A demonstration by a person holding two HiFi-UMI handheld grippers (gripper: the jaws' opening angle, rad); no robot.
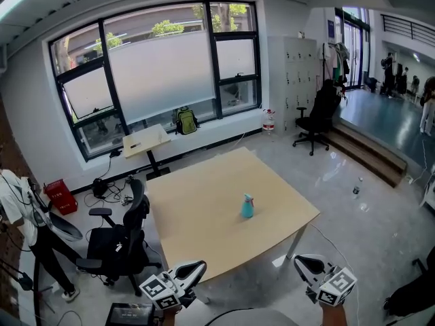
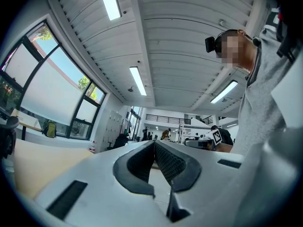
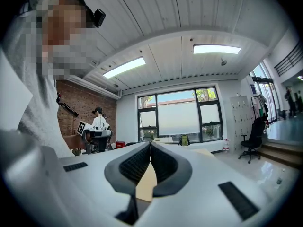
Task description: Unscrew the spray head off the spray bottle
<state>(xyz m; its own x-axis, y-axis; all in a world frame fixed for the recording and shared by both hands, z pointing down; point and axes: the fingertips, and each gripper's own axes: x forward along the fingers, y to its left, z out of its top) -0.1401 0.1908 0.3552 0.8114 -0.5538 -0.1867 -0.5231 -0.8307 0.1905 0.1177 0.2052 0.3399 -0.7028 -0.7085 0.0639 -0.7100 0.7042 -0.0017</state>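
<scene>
Left gripper (image 2: 154, 143): my jaws are clenched tight, tips meeting, nothing between them, tilted up toward the ceiling (image 2: 180, 41).
Right gripper (image 3: 149, 144): clenched too, empty, facing the window (image 3: 182, 115).
Spray bottle (image 1: 247, 206): teal, upright, spray head (image 1: 247, 197) on top, alone on the wooden table (image 1: 197, 216), well apart from both my grippers.
</scene>
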